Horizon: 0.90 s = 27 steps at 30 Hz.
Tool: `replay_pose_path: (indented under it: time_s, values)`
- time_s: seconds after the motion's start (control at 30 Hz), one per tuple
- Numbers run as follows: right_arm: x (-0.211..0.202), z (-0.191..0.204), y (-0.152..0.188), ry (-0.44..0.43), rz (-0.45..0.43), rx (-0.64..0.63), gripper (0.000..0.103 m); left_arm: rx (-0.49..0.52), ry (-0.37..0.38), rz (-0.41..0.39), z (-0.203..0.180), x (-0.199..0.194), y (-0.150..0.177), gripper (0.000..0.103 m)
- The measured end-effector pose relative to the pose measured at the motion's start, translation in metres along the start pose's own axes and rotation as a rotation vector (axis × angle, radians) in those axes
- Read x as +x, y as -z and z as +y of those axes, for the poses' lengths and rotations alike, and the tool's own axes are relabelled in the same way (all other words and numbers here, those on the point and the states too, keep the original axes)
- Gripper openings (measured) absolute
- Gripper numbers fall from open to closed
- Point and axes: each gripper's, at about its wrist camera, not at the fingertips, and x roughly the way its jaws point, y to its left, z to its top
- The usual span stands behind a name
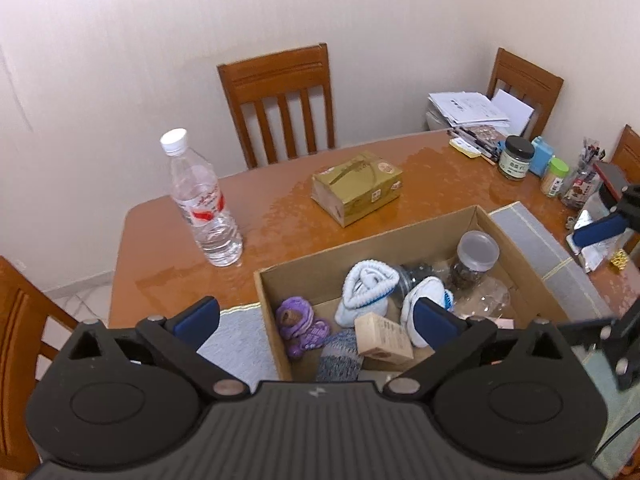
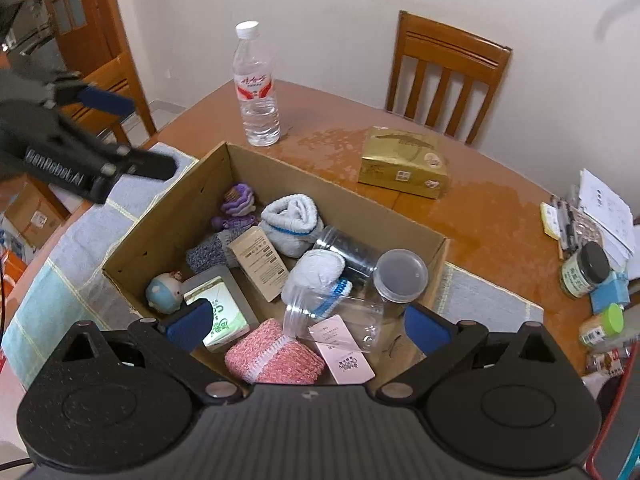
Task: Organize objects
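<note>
Cardboard walls of the open box [image 2: 168, 216] framed everything: both claws hung over it, jaws spread wide and empty. The right gripper [image 2: 308, 322] sat directly above the box's near end, where a pink knitted roll [image 2: 276, 354] lay crosswise just below its fingertips, so that hand looked nearer. The left gripper [image 1: 316, 320] hovered at the box's other side. Beyond the box stood a water bottle [image 2: 256, 92] with a red label, its writing unreadable; "GenRobot.AI" showed on the left tool.

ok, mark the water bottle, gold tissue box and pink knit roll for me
water bottle [image 2: 257, 92], right wrist view, on its red label.
gold tissue box [image 2: 404, 166], right wrist view, on its top face.
pink knit roll [image 2: 276, 354], right wrist view, on its middle.
</note>
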Motion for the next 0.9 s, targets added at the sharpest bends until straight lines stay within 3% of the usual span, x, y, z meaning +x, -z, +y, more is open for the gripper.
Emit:
replay_pose_path:
  time_s: [0.1,0.27,0.43,0.63,0.9]
  values:
    - [0.000,-0.001,0.012,0.009,-0.003,0.059,0.103,-0.008,-0.032,-0.016,-0.010,-0.007,0.023,0.102]
    - [0.008,0.006,0.039,0.019,0.007,0.153,0.103,-0.151,-0.066,0.041,-0.023,-0.008,0.065,0.102]
    - [0.020,0.018,0.062,0.102,0.009,0.211,0.103,-0.226,-0.159,0.051,-0.034,-0.009,0.094,0.102]
    - [0.021,0.028,0.081,0.123,0.056,0.287,0.103,-0.286,-0.140,0.155,-0.043,-0.012,0.109,0.102]
    - [0.006,0.030,0.086,0.103,0.090,0.366,0.103,-0.321,-0.121,0.178,-0.052,-0.028,0.103,0.102]
